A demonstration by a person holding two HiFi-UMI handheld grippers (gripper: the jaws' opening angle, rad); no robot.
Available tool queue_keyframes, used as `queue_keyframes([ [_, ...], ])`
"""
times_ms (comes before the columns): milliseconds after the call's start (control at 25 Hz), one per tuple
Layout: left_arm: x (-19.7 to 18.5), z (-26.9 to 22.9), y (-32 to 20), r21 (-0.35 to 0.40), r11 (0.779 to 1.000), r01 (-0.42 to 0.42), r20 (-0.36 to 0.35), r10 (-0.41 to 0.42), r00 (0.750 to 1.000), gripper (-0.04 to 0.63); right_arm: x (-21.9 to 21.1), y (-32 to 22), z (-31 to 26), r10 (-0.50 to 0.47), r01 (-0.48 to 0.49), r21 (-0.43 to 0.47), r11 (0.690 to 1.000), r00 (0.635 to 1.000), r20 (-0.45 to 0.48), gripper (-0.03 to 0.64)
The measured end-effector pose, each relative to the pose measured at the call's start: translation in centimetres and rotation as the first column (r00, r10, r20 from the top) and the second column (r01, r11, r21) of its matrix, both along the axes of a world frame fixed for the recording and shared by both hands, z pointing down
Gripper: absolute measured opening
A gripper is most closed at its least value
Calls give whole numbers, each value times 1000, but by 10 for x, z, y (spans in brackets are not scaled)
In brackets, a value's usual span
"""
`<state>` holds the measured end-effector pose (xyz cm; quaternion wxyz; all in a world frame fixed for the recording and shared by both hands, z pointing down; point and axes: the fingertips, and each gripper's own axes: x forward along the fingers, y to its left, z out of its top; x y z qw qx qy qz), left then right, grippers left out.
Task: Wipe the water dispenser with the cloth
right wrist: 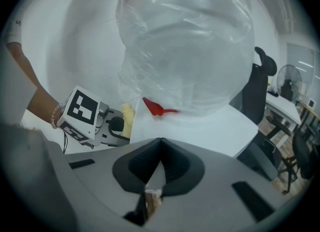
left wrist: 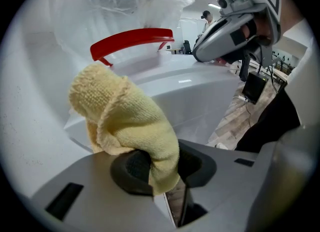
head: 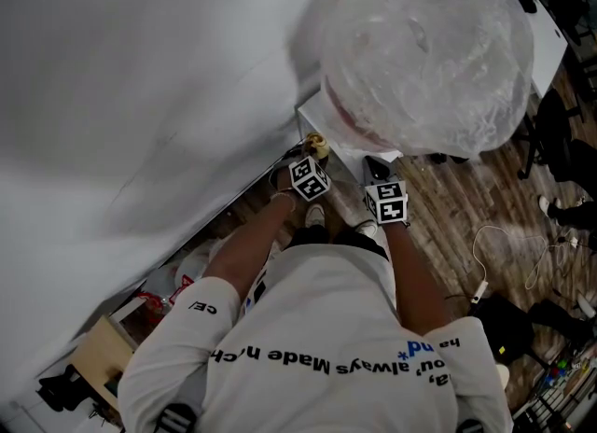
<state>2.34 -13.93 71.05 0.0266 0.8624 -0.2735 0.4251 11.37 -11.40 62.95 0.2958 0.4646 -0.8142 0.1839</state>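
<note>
The white water dispenser (head: 350, 146) stands against the wall, topped by a big bottle wrapped in clear plastic (head: 424, 48). Its white top (left wrist: 185, 88) carries a red collar (left wrist: 132, 41). My left gripper (left wrist: 157, 168) is shut on a yellow cloth (left wrist: 125, 116), bunched up beside the dispenser's left edge. In the head view that cloth (head: 318, 146) shows at the dispenser's near corner, just beyond the left gripper (head: 314, 162). My right gripper (right wrist: 160, 163) is shut with nothing in it, low in front of the dispenser (right wrist: 200, 126); the head view shows the right gripper (head: 378, 174) there.
A grey wall (head: 140, 95) runs along the left. Boxes and bags (head: 159, 296) sit low on the left by the wall. Cables (head: 508, 254) lie on the wooden floor at right. A black office chair (right wrist: 262, 83) and desks stand behind the dispenser.
</note>
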Motion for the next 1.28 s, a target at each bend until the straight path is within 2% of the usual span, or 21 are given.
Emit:
queue_keyframes([
  [560, 34, 7, 41, -20, 996, -82, 2, 82, 997, 124, -1, 0, 0, -4, 4, -3, 1000, 1000, -6, 8],
  [1280, 62, 3, 72, -34, 991, -126, -16, 125, 992, 124, -1, 0, 1, -7, 7, 6, 1000, 1000, -16, 8],
])
